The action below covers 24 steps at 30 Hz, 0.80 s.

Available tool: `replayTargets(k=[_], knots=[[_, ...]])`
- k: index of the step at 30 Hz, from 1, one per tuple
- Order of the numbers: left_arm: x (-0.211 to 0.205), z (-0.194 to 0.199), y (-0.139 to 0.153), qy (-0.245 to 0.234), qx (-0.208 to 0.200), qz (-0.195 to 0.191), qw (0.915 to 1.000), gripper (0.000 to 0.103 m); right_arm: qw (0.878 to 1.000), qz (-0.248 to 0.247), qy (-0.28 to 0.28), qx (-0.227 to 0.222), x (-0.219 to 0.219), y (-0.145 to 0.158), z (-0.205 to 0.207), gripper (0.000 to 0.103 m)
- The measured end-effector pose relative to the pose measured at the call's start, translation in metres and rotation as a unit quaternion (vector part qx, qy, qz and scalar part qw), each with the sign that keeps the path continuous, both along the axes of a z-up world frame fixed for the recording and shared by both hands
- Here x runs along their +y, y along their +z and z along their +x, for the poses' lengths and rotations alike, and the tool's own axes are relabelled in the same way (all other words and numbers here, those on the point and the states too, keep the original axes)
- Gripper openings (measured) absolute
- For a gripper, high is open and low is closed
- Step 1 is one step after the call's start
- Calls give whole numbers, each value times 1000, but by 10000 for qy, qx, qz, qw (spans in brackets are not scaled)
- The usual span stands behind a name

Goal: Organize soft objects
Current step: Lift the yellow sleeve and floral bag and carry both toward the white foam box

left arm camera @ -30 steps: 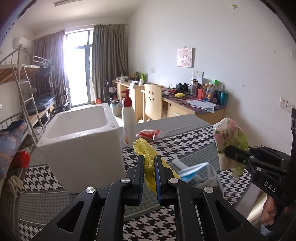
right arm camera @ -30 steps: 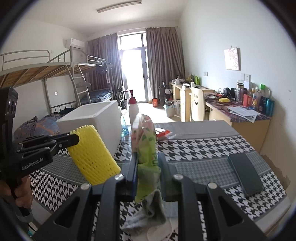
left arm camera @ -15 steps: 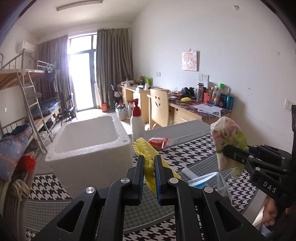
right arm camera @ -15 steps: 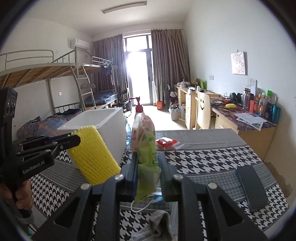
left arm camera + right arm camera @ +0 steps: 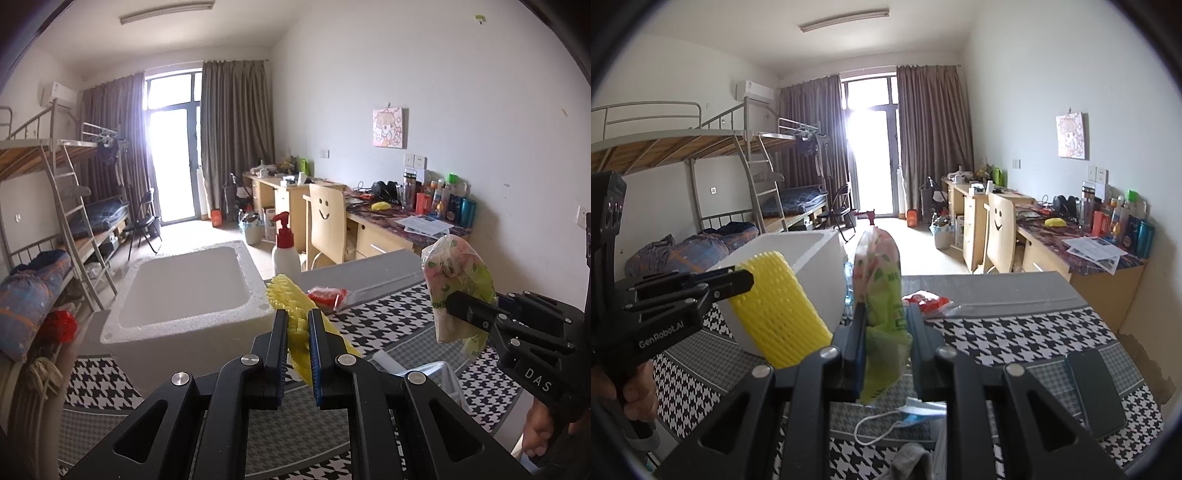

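We read "GenRobot.AI" on our left gripper (image 5: 738, 280), clamping ribbed yellow foam netting (image 5: 775, 306); "DAS" on right gripper (image 5: 456, 306), clamping crinkly green-printed plastic bag (image 5: 458, 273).

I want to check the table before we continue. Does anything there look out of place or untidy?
Yes. A blue disposable face mask lies crumpled on the black-and-white houndstooth tablecloth, its white ear loop trailing loose, beside a grey sock at the near edge. A red plastic packet lies loose near the white foam box.
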<state>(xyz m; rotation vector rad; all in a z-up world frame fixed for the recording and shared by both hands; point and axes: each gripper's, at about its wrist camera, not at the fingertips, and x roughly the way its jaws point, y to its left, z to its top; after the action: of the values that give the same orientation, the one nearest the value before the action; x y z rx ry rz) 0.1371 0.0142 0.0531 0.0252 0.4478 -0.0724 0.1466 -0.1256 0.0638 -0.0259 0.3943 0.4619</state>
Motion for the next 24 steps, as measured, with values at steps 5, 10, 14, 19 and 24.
replayTargets(k=[5,10,14,19,24], knots=[[1,5,5,78,-16,21,10000,12,10000,-11,30,-8,3,3,4,24],[-1,8,12,83,-102,55,9999,12,10000,-47,34,-73,7,9,5,24],[1,10,18,119,-167,33,9998,12,10000,-44,31,-75,7,14,8,24],[2,11,28,148,-283,49,9995,12,9998,-36,70,-165,9,22,9,24],[8,14,36,234,-393,19,9990,12,9997,2,134,-221,15,30,13,24]])
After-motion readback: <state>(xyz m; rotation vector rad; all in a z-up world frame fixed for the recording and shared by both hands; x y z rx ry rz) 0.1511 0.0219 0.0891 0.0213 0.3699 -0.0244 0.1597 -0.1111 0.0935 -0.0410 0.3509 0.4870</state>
